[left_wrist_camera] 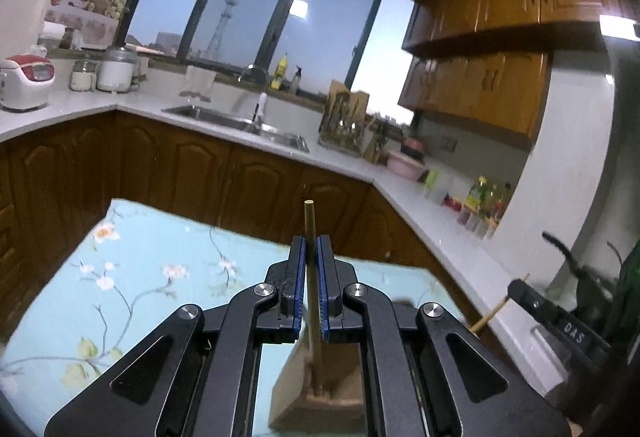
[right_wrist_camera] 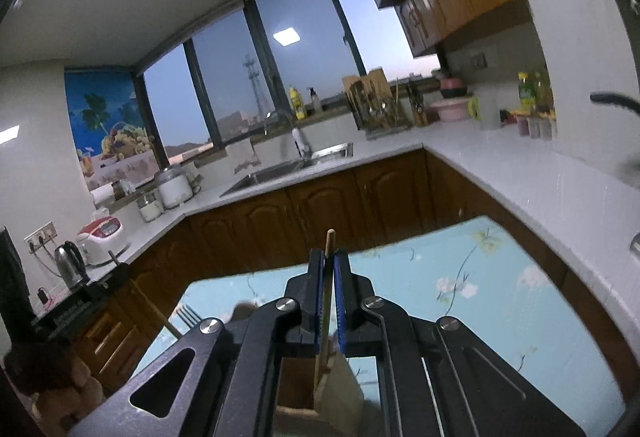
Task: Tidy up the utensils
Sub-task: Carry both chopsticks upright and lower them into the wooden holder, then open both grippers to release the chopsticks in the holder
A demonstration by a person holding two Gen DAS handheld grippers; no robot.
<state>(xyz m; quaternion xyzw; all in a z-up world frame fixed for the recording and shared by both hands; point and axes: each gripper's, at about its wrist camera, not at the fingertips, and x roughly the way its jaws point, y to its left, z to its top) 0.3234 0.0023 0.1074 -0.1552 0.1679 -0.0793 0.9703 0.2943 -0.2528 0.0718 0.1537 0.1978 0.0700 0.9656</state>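
My left gripper (left_wrist_camera: 311, 241) is shut on a thin wooden chopstick (left_wrist_camera: 310, 221). The stick stands nearly upright, its top poking above the pads and its lower end down in a brown box-like holder (left_wrist_camera: 316, 397) under the gripper. My right gripper (right_wrist_camera: 329, 255) is likewise shut on a second chopstick (right_wrist_camera: 330, 239), whose lower end reaches a wooden holder (right_wrist_camera: 336, 385) below it. Both grippers hang over a table with a light-blue floral cloth (left_wrist_camera: 140, 277). A fork (right_wrist_camera: 187, 315) lies on the cloth to the left in the right wrist view.
An L-shaped white counter (left_wrist_camera: 352, 165) with brown cabinets runs behind the table, with a sink (left_wrist_camera: 240, 121), a utensil rack (left_wrist_camera: 344, 125), a pink bowl (left_wrist_camera: 404, 165) and bottles. A rice cooker (right_wrist_camera: 102, 239) and a kettle (right_wrist_camera: 70, 263) stand at the left.
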